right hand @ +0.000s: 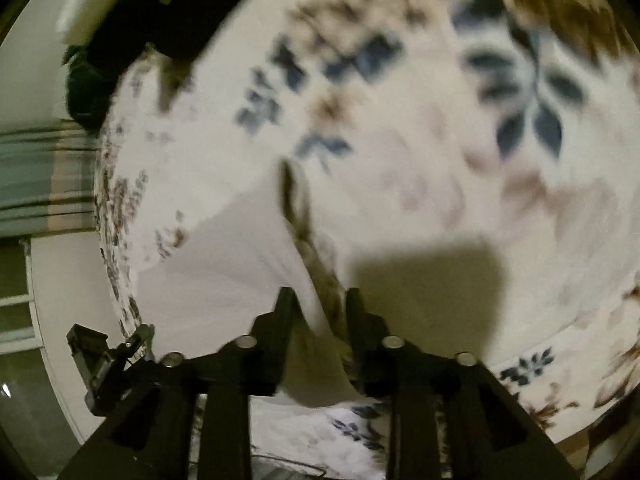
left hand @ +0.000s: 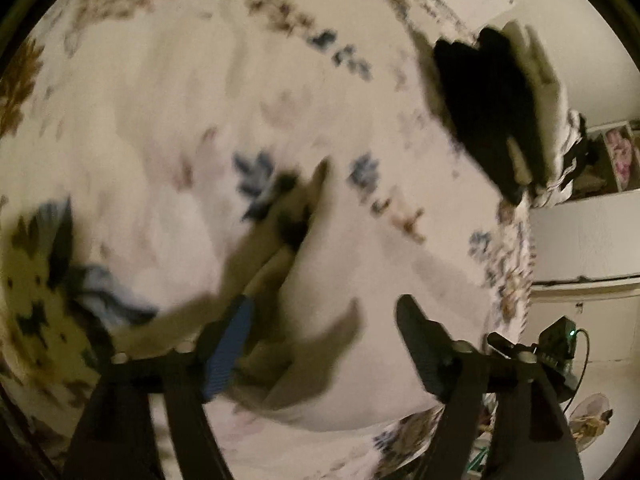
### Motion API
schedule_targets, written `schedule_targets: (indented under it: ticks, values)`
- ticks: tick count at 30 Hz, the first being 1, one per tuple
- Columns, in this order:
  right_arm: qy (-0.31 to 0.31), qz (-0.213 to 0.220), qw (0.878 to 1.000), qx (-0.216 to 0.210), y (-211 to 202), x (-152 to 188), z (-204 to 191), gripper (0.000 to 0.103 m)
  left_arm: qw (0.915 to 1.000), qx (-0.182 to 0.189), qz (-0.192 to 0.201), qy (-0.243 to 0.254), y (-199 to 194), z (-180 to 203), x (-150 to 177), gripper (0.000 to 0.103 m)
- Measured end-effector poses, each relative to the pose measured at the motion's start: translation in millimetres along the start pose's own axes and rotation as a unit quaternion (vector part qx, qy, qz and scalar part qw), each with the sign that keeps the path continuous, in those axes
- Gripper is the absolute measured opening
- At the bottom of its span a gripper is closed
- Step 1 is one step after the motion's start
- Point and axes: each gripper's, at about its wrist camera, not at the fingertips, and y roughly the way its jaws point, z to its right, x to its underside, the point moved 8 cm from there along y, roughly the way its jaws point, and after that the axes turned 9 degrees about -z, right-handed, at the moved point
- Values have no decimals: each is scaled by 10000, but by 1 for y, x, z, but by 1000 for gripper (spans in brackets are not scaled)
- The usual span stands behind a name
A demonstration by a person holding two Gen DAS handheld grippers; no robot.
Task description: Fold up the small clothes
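Note:
A white garment (left hand: 360,264) lies on the flowered bedspread (left hand: 160,92) and hangs partly lifted. My left gripper (left hand: 324,328) is open above it, its fingers wide apart, the garment's edge passing by the left finger's blue pad (left hand: 228,348). In the right wrist view the same white garment (right hand: 224,264) runs up between the fingers of my right gripper (right hand: 318,300), which is shut on its edge and holds it raised off the bedspread (right hand: 440,140). Both views are blurred.
A pile of dark and white clothes (left hand: 496,112) lies at the bed's far right edge; it shows at the upper left in the right wrist view (right hand: 132,20). Beyond the bed edge are a white wall (left hand: 584,236), shelves (left hand: 616,156) and a small fan (left hand: 592,420).

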Motion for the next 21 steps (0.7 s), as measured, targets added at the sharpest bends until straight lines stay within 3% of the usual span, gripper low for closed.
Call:
schedule_targets:
  ticks: [2,5,6,8,10,13,16,18,20,21]
  values:
    - [-26,103,9999,-74,-3,-10,-11,55,9999,3,104,-28,3,1,-14,75]
    - [109,-40,9999,-33,15,-30,-16,55,9998,-162,119,-75,19,-1,-35,75]
    - [123,-91,9999,-74,23,-35,-18,48,9993,-349,95,32,26,-2,-42,75]
    - [32,-59,9999,131,33,-41,-17,18,9965,-818,-69,131,41,-14,-49,75]
    - [8,32,9982,599,40,-49,-10,17,9965,-793,-233,110,55,-26,-52,75]
    - [-53,-34,9978,660,45,-50,-13,18,9961,-798,-307,207,45,-22,-52,75]
    - [-258,-79,9973,684,31,-42,-27,27,9974,-690,-191,59,18,-17,-45,75]
    - [-217,-92,9973,702,19,-33,-30,56,9978,-633,-76,-189,1,-18,-30,75]
    - [-80,6,9989,460,3,-19,-27,69,9973,-494,82,-541,-15,-24,-6,75]
    - [92,62,9994,334,-5,-10,-19,70,9960,-324,163,-822,-21,-27,11,75]
